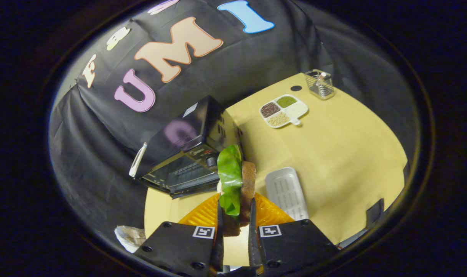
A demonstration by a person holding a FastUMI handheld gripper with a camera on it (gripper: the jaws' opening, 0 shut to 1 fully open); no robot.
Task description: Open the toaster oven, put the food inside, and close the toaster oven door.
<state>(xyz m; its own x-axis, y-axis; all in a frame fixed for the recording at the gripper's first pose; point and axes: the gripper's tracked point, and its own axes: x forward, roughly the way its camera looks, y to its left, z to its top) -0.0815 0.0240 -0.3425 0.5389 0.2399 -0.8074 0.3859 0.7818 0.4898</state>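
Clenched on the sandwich (237, 184), which stands on edge between them with lettuce facing left, the jaws of the gripper (235, 227) sit just right of the toaster oven (183, 154), whose open mouth lies ahead toward the frame's centre-left.

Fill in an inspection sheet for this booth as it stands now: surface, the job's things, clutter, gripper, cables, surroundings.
Surface: tan table top, with a dark round spot near the far edge.
Job's things: black toaster oven beyond the fingers, door looks open; sandwich of brown bread and green lettuce standing between the fingers.
Clutter: white divided dish of beans and grains; wire mesh holder; white ridged tray; orange ribbed plate under the sandwich.
Gripper: gripper shut on the sandwich, both fingers pressing its sides.
Cables: nothing seen.
Surroundings: black cloth wall behind the table.
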